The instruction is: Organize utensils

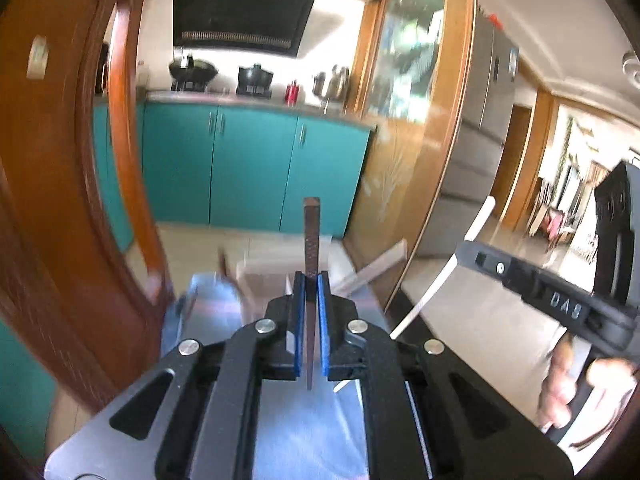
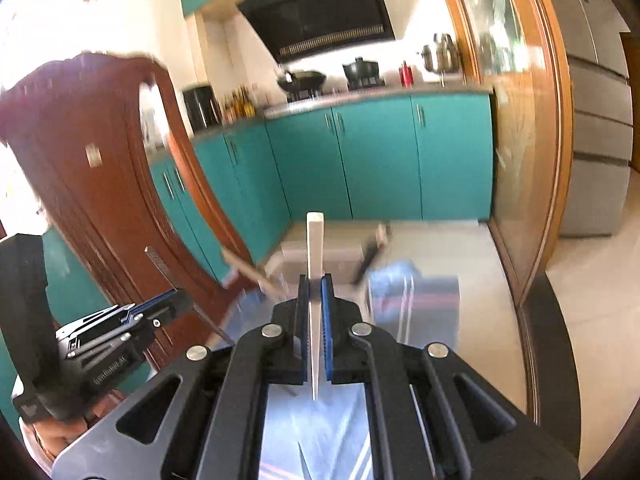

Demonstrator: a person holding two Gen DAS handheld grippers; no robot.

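Note:
My left gripper [image 1: 309,280] is shut on a dark brown chopstick [image 1: 311,232] that stands upright between its blue pads. My right gripper [image 2: 316,282] is shut on a white chopstick [image 2: 315,240], also upright. Each gripper shows in the other's view: the right one [image 1: 472,250] with its white chopstick [image 1: 448,268] at the right, the left one [image 2: 176,294] with its dark chopstick [image 2: 176,284] at the left. Both are held above a shiny steel table [image 2: 424,320]. A pale box-like holder [image 1: 264,276] with several utensils in it sits at the table's far end, blurred.
A brown wooden door [image 2: 100,184] stands close on the left. A wood-framed glass sliding door [image 2: 516,128] is on the right. Teal kitchen cabinets [image 2: 372,160] lie ahead. A light blue cloth [image 2: 394,276] lies on the table beside the holder.

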